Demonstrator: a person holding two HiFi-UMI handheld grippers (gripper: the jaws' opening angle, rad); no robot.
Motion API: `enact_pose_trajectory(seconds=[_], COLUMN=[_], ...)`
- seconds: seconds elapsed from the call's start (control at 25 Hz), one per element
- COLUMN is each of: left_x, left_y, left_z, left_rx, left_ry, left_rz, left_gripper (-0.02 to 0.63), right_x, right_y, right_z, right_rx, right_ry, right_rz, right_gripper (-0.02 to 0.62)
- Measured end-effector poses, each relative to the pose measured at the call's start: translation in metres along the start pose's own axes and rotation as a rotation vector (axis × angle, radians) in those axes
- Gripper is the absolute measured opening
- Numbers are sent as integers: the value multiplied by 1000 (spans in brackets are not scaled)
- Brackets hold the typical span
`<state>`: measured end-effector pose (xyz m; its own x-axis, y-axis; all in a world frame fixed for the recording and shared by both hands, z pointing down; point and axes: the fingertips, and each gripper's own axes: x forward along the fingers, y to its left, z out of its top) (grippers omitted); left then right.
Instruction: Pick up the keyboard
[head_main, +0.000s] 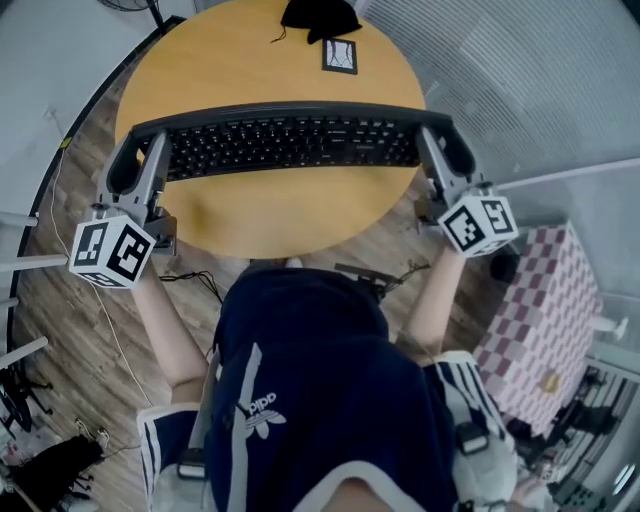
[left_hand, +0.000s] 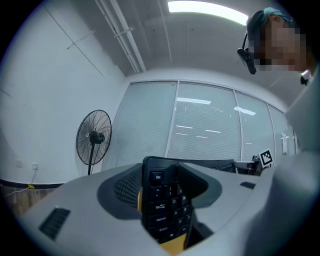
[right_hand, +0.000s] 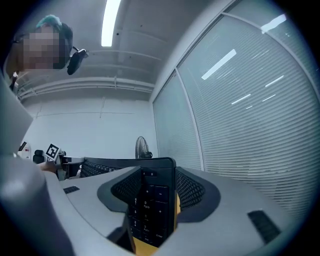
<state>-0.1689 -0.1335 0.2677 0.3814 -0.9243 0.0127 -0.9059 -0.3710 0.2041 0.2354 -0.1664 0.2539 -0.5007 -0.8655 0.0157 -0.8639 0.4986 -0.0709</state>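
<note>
A long black keyboard (head_main: 290, 142) stretches across the round wooden table (head_main: 280, 215), tilted up toward me. My left gripper (head_main: 135, 165) is shut on its left end, and the Esc-key end (left_hand: 162, 202) sits clamped between the jaws in the left gripper view. My right gripper (head_main: 450, 155) is shut on the right end; its numpad end (right_hand: 152, 202) fills the gap between the jaws in the right gripper view. Both jaw pairs press on the keyboard's front and back faces.
A black cloth (head_main: 318, 17) and a square marker card (head_main: 340, 55) lie at the table's far edge. A standing fan (left_hand: 93, 137) stands by the blinds. A checkered box (head_main: 540, 320) sits on the floor at my right, with cables (head_main: 190, 280) under the table.
</note>
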Motion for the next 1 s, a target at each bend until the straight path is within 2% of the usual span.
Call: enact_pose_trajectory(seconds=[0.16, 0.52, 1.0], left_x=[-29, -32, -37], left_y=[-25, -25, -26], left_z=[-5, 3, 4], left_rx=[0, -3, -11], left_ry=[-29, -23, -36], left_rz=[4, 40, 56], left_gripper=[210, 210, 210], right_x=[-35, -33, -31], right_y=[11, 12, 12], right_z=[7, 7, 9], right_rx=[-42, -9, -17], right_ry=[-9, 6, 4], right_rz=[9, 9, 22], right_gripper=[199, 199, 199])
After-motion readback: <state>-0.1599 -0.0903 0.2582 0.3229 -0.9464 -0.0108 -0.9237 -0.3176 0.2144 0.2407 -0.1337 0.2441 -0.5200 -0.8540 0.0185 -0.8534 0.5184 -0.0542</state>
